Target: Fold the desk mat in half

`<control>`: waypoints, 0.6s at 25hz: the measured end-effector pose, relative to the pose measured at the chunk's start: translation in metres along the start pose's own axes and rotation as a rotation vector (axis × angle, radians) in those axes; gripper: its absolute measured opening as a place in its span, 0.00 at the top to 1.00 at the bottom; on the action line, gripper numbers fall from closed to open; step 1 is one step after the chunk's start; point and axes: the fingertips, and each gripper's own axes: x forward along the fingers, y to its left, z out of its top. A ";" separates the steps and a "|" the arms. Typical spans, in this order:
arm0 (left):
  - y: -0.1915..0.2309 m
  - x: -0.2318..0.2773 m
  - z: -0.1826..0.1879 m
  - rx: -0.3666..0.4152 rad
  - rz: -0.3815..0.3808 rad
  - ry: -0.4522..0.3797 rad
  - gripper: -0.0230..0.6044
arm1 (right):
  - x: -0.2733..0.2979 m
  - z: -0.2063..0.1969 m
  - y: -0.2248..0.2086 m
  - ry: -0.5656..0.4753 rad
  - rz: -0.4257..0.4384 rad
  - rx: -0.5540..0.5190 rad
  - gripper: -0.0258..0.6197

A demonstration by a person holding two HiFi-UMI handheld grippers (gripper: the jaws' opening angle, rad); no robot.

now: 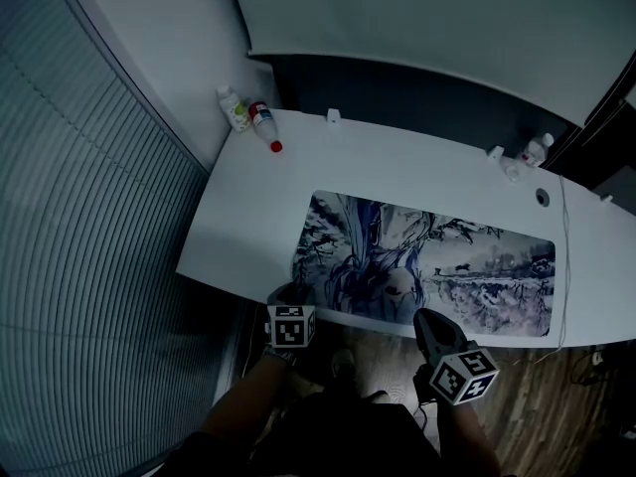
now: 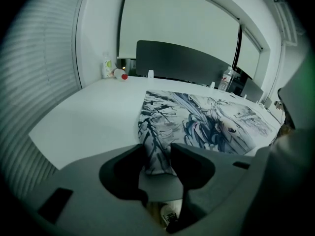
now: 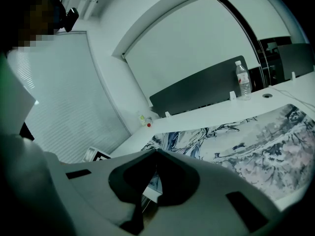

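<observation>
The printed desk mat [image 1: 427,261] lies flat on the white desk [image 1: 258,217], its long near edge along the desk's front edge. My left gripper [image 1: 292,294] is at the mat's near left corner. In the left gripper view that corner of the mat [image 2: 156,154] sits between the jaws of the left gripper [image 2: 157,157], which stand apart without pinching it. My right gripper [image 1: 427,322] is at the middle of the near edge. In the right gripper view the tips of the right gripper [image 3: 156,151] meet on the edge of the mat [image 3: 246,146].
Two small bottles [image 1: 248,115] stand at the desk's back left corner and a water bottle [image 1: 537,149] at the back right. A thin cable [image 1: 566,266] runs along the right side, past a grommet hole [image 1: 542,197]. A dark divider panel [image 1: 417,92] lines the back edge.
</observation>
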 end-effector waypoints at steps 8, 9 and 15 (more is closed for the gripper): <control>-0.012 -0.002 0.002 -0.017 -0.011 0.011 0.85 | -0.009 0.004 -0.004 -0.011 -0.007 0.005 0.92; -0.012 -0.003 0.003 -0.018 -0.013 0.010 0.85 | -0.011 0.004 -0.005 -0.011 -0.010 0.007 0.92; -0.018 -0.009 0.010 -0.011 -0.025 -0.002 0.87 | -0.014 0.003 -0.009 -0.012 -0.016 0.025 0.92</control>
